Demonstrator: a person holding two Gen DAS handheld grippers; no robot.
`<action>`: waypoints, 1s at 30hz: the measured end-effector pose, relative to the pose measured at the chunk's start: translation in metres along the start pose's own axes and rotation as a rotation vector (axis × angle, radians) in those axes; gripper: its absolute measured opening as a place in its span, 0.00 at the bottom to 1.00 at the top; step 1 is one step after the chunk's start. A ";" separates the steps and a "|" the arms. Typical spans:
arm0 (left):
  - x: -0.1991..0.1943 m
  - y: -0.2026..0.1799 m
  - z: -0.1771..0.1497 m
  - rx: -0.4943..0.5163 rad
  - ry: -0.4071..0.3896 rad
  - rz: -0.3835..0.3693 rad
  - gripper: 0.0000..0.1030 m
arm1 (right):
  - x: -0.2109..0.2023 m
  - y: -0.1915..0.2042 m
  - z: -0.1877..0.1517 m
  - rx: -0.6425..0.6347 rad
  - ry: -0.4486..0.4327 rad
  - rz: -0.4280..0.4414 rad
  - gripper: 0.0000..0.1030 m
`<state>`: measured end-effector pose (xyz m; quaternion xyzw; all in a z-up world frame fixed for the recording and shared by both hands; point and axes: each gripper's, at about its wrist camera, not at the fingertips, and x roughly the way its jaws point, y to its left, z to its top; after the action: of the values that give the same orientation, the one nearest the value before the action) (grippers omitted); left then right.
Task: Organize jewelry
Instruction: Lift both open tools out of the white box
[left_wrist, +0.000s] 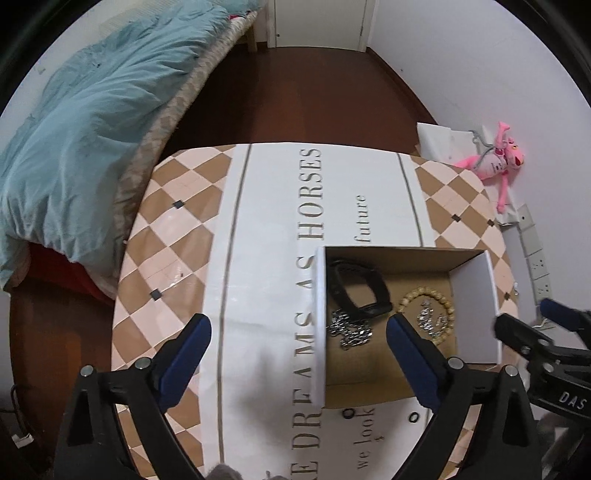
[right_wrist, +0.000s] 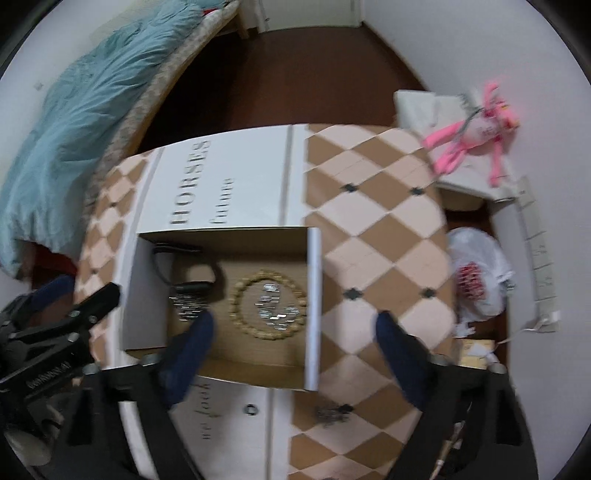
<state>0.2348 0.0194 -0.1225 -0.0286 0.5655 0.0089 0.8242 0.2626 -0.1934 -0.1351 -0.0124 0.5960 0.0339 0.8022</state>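
Note:
An open cardboard box (left_wrist: 476, 291) (right_wrist: 314, 306) stands on the table. Inside lie a black wristband (left_wrist: 354, 288) (right_wrist: 192, 273), a silver chain (left_wrist: 349, 330) (right_wrist: 188, 306), a wooden bead bracelet (left_wrist: 447, 306) (right_wrist: 240, 299) and a silver piece (left_wrist: 428, 317) (right_wrist: 275, 306) within the bracelet. Two small black rings (left_wrist: 349, 413) (left_wrist: 413, 417) lie on the cloth in front of the box; one ring (right_wrist: 251, 409) and a small silver cluster (right_wrist: 332, 413) show in the right wrist view. My left gripper (left_wrist: 299, 336) is open and empty above the box's left wall. My right gripper (right_wrist: 295, 332) is open and empty above the box's right wall.
The table has a checkered cloth (left_wrist: 177, 236) with a white printed runner (left_wrist: 266, 229). A bed with a teal duvet (left_wrist: 81, 110) stands to the left. A pink plush toy (left_wrist: 495, 162) and a white plastic bag (right_wrist: 476, 273) lie to the right, by the wall.

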 end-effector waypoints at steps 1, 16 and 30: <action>0.001 0.001 -0.003 -0.003 -0.001 0.004 0.94 | 0.000 0.000 -0.004 -0.002 0.000 -0.022 0.92; -0.021 -0.003 -0.027 0.006 -0.048 0.035 0.95 | 0.004 0.002 -0.042 0.021 -0.005 -0.055 0.99; -0.088 0.000 -0.058 0.002 -0.175 0.065 0.95 | -0.077 0.008 -0.069 0.008 -0.162 -0.064 0.99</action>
<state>0.1496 0.0173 -0.0613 -0.0086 0.4921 0.0375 0.8697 0.1741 -0.1927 -0.0813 -0.0253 0.5288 0.0069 0.8484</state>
